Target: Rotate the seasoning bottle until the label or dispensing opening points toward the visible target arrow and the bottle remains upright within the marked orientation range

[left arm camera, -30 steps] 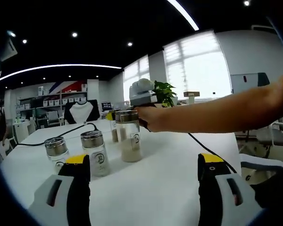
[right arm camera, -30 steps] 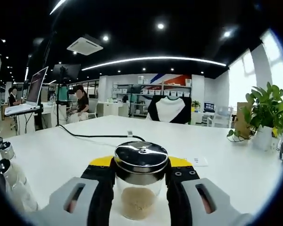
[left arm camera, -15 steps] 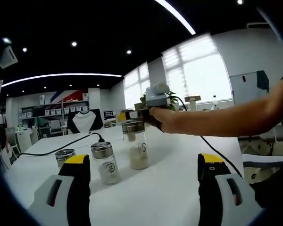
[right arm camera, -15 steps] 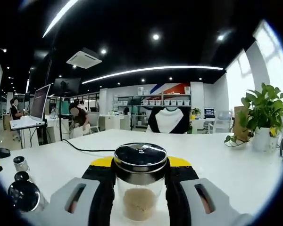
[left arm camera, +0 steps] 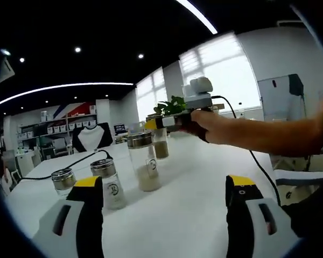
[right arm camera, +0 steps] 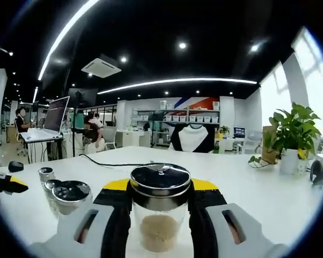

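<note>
Risk of tipping while the right claw (right arm camera: 160,215) clamps the seasoning bottle (right arm camera: 160,212) just under its steel lid.
Held high on the glass, a fast twist could lean it or knock the lidded jars (right arm camera: 70,194) standing on the counter (right arm camera: 247,183) just left of it; left claw (left arm camera: 164,215) hangs wide and empty, no arrow visible.

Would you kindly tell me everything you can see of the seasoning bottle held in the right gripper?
The seasoning bottle is a clear jar, apparently glass, with a shiny, slightly domed metal lid. A tan powder fills its lower part. It stands upright, clamped just below the lid between the black pads of the right gripper, whose jaws press on both sides. In the left gripper view the same bottle sits in that gripper at the end of a person's outstretched arm, over the white table. No label is visible on it.
</note>
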A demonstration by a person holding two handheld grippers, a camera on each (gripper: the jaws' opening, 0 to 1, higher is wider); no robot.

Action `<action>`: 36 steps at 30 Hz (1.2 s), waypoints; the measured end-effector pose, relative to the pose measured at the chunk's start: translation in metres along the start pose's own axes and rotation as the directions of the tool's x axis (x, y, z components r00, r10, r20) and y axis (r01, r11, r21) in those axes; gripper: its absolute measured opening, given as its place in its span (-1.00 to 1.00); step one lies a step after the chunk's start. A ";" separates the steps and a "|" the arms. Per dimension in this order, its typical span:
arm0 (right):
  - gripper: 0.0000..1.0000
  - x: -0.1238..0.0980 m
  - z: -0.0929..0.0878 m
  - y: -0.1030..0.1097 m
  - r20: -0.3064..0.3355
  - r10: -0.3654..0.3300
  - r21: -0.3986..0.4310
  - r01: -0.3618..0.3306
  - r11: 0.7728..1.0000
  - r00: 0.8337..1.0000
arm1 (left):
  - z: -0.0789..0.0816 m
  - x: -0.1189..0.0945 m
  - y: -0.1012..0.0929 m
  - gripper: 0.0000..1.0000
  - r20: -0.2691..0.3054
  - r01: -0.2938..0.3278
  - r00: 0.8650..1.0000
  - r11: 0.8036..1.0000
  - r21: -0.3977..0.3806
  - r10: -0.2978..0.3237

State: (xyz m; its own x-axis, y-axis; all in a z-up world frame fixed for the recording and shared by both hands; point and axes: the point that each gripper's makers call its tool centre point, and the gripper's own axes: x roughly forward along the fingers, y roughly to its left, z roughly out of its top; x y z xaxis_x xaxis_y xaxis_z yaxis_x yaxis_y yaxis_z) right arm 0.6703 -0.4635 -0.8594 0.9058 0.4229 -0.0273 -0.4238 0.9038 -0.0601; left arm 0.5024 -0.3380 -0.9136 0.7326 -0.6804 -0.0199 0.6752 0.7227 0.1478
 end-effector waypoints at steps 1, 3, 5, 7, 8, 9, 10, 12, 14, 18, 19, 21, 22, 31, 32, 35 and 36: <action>-0.22 -0.002 -0.001 0.001 -0.001 0.000 0.000 0.000 1.000 1.000 | 0.000 0.000 -0.001 0.99 0.000 0.002 1.000 1.000 -0.008 -0.002; -0.22 -0.012 -0.005 0.002 -0.002 -0.002 0.004 0.002 1.000 1.000 | -0.001 0.001 -0.002 0.99 -0.004 0.008 1.000 1.000 -0.012 -0.008; -0.22 -0.025 -0.007 0.003 0.001 -0.008 0.011 0.008 1.000 1.000 | -0.001 0.001 -0.003 0.99 -0.010 0.008 1.000 1.000 -0.008 -0.008; -0.22 -0.035 -0.008 0.006 0.001 -0.013 0.005 0.013 1.000 1.000 | -0.001 0.001 -0.003 0.99 -0.010 0.007 1.000 1.000 -0.009 -0.007; -0.22 -0.039 -0.008 0.007 0.001 -0.016 -0.002 0.016 1.000 1.000 | -0.001 0.001 -0.003 0.99 -0.009 0.009 1.000 1.000 -0.013 -0.009; -0.22 -0.045 -0.008 0.011 0.001 -0.014 -0.011 0.014 1.000 1.000 | -0.001 0.001 -0.003 0.98 -0.008 0.012 1.000 1.000 -0.021 -0.012; -0.22 -0.050 -0.007 0.013 0.001 -0.011 -0.013 0.011 1.000 1.000 | -0.001 0.001 -0.004 0.98 -0.008 0.015 1.000 1.000 -0.025 -0.015; -0.22 -0.060 -0.004 0.020 0.009 0.002 -0.015 -0.002 1.000 1.000 | -0.002 0.002 -0.004 0.98 -0.009 0.018 1.000 0.999 -0.028 -0.018; -0.22 -0.068 -0.001 0.026 0.016 0.017 -0.006 -0.016 1.000 1.000 | -0.002 0.002 -0.005 0.97 -0.009 0.019 1.000 0.999 -0.027 -0.019; -0.22 -0.086 0.005 0.047 0.050 0.077 0.054 -0.080 0.995 0.996 | -0.001 0.002 -0.008 0.96 -0.004 0.030 1.000 0.999 -0.034 -0.031; -0.22 -0.089 0.007 0.053 0.055 0.091 0.054 -0.094 0.994 0.994 | 0.000 0.002 -0.008 0.96 -0.003 0.032 0.999 0.999 -0.034 -0.032; -0.22 -0.095 0.010 0.067 0.069 0.138 0.049 -0.141 0.989 0.988 | 0.000 0.002 -0.009 0.96 0.000 0.036 0.999 0.999 -0.037 -0.036; -0.22 -0.099 0.011 0.072 0.070 0.152 0.064 -0.156 0.986 0.986 | 0.000 0.002 -0.009 0.96 0.000 0.038 0.999 0.998 -0.041 -0.038; -0.22 -0.115 0.010 0.131 0.049 0.290 0.030 -0.292 0.956 0.956 | 0.002 0.000 -0.015 0.79 0.021 0.076 0.997 0.996 -0.046 -0.075; -0.22 -0.116 0.010 0.139 0.047 0.311 0.026 -0.312 0.950 0.949 | 0.004 0.000 -0.016 0.75 0.031 0.078 0.997 0.996 -0.041 -0.077; -0.22 -0.119 0.010 0.153 0.051 0.351 0.015 -0.352 0.936 0.935 | 0.006 0.000 -0.023 0.76 0.035 0.116 0.993 0.992 -0.042 -0.114; -0.22 -0.121 0.010 0.159 0.057 0.366 0.026 -0.368 0.930 0.929 | 0.006 0.001 -0.026 0.75 0.030 0.130 0.991 0.991 -0.038 -0.129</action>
State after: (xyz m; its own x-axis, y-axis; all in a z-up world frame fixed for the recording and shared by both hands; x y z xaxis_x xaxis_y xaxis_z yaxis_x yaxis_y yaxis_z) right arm 0.4934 -0.3703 -0.8553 0.6863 0.7272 0.0100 -0.7270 0.6864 -0.0201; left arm 0.4852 -0.3576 -0.9118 0.6361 -0.7716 -0.0087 0.7678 0.6318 0.1067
